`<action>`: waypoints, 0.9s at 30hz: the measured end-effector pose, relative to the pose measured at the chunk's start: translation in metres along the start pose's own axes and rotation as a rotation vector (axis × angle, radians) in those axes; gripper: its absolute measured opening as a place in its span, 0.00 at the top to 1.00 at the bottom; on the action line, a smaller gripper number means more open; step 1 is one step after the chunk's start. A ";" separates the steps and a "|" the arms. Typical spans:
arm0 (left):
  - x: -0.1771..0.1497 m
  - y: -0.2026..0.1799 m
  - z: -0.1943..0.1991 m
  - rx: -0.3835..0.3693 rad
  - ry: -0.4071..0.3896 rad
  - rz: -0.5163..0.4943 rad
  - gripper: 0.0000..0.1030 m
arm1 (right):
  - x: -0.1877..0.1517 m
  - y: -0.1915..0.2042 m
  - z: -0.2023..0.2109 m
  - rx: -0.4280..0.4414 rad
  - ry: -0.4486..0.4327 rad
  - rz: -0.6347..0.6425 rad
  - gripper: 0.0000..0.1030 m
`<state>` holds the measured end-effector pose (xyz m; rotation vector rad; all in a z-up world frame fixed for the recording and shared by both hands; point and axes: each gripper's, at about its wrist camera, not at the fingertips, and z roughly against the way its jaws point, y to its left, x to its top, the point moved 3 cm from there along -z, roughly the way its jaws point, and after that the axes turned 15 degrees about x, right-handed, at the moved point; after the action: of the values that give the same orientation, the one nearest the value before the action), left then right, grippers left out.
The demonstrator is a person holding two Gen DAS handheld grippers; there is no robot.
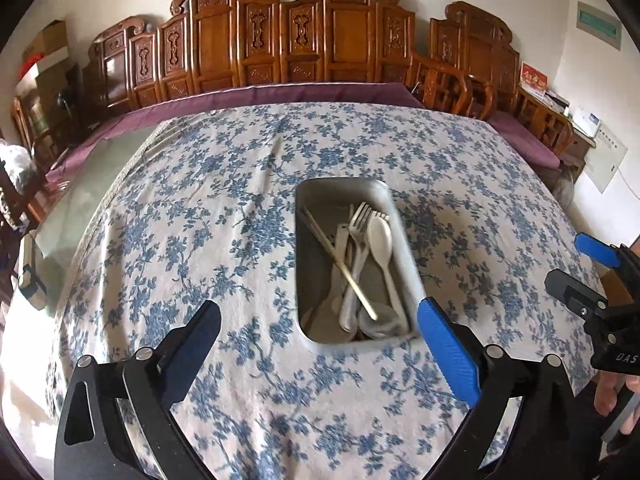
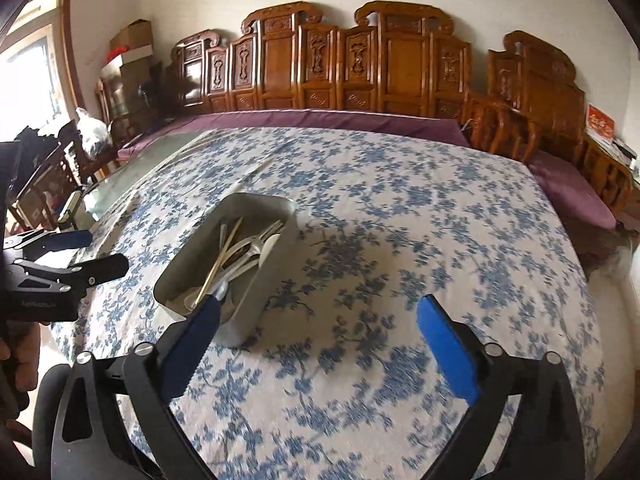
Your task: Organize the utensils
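A: What holds the utensils?

B: A rectangular metal tray (image 1: 404,248) with rounded corners and dull grey walls, sitting on the counter (image 1: 240,208), which is draped in a white cloth printed with blue flowers and creased in places. Everything sits inside the tray.

A: What's in it?

B: A metal fork (image 1: 359,220) with its tines toward the tray's far end, a smooth white spoon (image 1: 382,240) just right of it, and a thin pale chopstick (image 1: 340,256) lying slantwise across the other handles. More pale utensils are piled under them; I can't tell them apart.

A: And the claws?

B: The left claw (image 1: 320,344) hovers at the tray's near end, its jaws spread wide with nothing between them, one pad blue (image 1: 448,356), the other in shadow. The right claw (image 2: 320,332) is also wide and empty, to the right of the tray; in its own view its left finger overlaps the tray's near corner, and I can't tell whether it touches.

A: Anything around?

B: Behind the tray, past the counter's far edge, a carved wooden bench (image 2: 360,64) of glossy brown panels with a purple cushion (image 2: 320,118). Left of the tray, stacked cardboard boxes (image 2: 132,46). A hand (image 2: 20,356) grips the left tool's handle at the edge of the right wrist view.
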<state>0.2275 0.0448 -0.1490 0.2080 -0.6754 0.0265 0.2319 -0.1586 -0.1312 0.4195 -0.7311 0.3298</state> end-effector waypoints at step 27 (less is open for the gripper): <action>-0.025 -0.026 0.181 0.021 -0.270 0.019 0.07 | -0.021 0.043 0.182 -0.074 -0.231 0.006 0.02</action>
<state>0.0988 -0.0160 -0.0315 0.2274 -0.9462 0.0242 0.0950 -0.2111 -0.0137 0.3890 -0.9670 0.2615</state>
